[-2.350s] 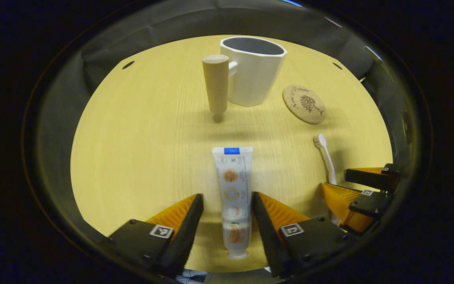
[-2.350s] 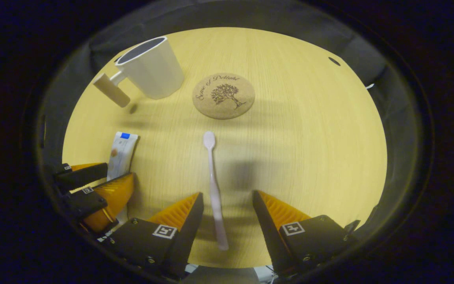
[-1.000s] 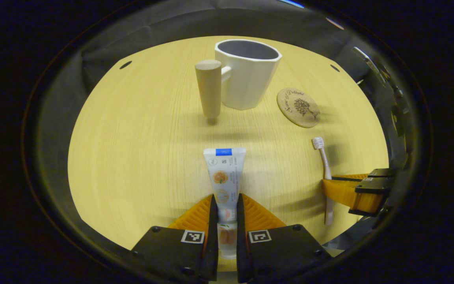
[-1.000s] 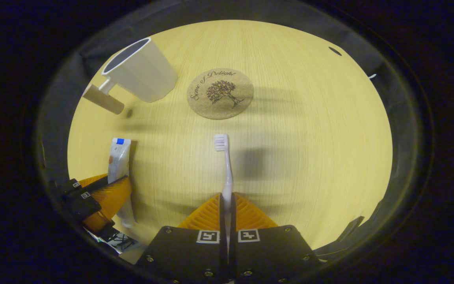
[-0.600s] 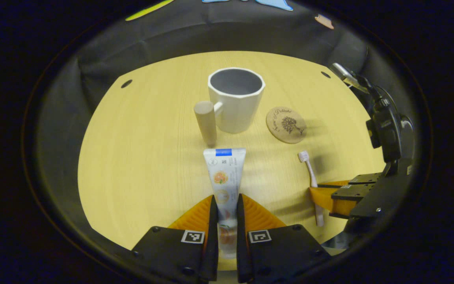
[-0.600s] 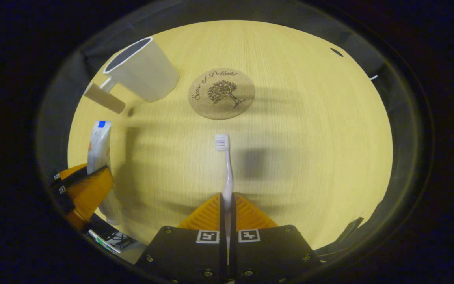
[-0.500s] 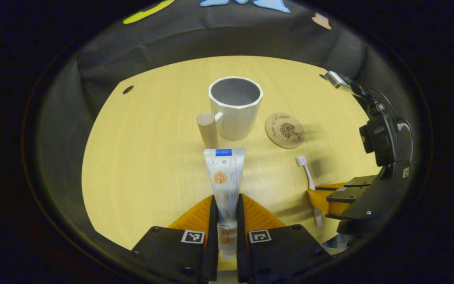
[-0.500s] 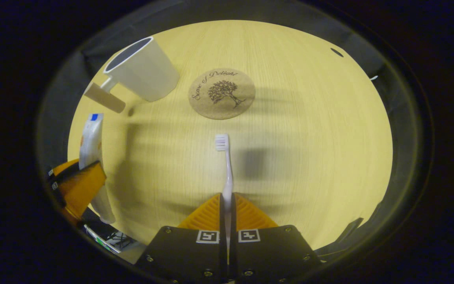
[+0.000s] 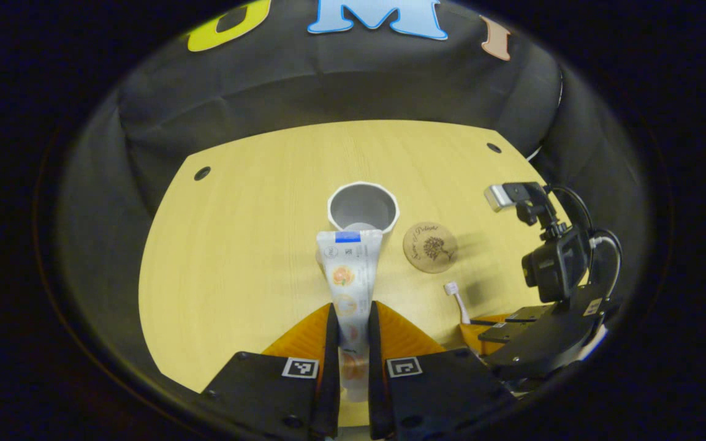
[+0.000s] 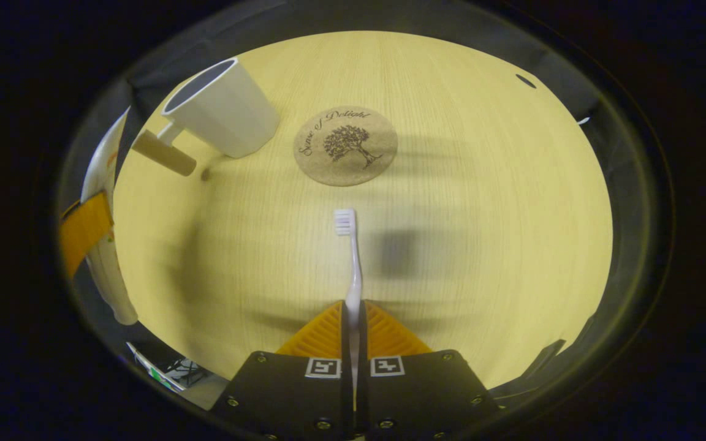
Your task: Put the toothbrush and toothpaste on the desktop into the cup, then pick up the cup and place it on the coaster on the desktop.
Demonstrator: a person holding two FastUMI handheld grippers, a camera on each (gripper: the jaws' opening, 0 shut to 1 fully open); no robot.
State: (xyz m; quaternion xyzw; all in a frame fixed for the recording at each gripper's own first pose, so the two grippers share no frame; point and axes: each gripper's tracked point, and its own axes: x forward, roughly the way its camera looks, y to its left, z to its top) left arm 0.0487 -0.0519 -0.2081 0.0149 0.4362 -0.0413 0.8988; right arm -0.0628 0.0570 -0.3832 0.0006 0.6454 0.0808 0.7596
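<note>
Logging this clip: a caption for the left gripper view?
Left gripper holds toothpaste high above the white cup.

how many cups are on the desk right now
1. The white cup stands upright on the desk, left of the coaster in the left gripper view. No other cup is visible.

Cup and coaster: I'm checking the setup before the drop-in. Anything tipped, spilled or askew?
Nothing stands out. The cup stands upright beside the coaster, which lies flat on the desktop. No spill shows.
</note>
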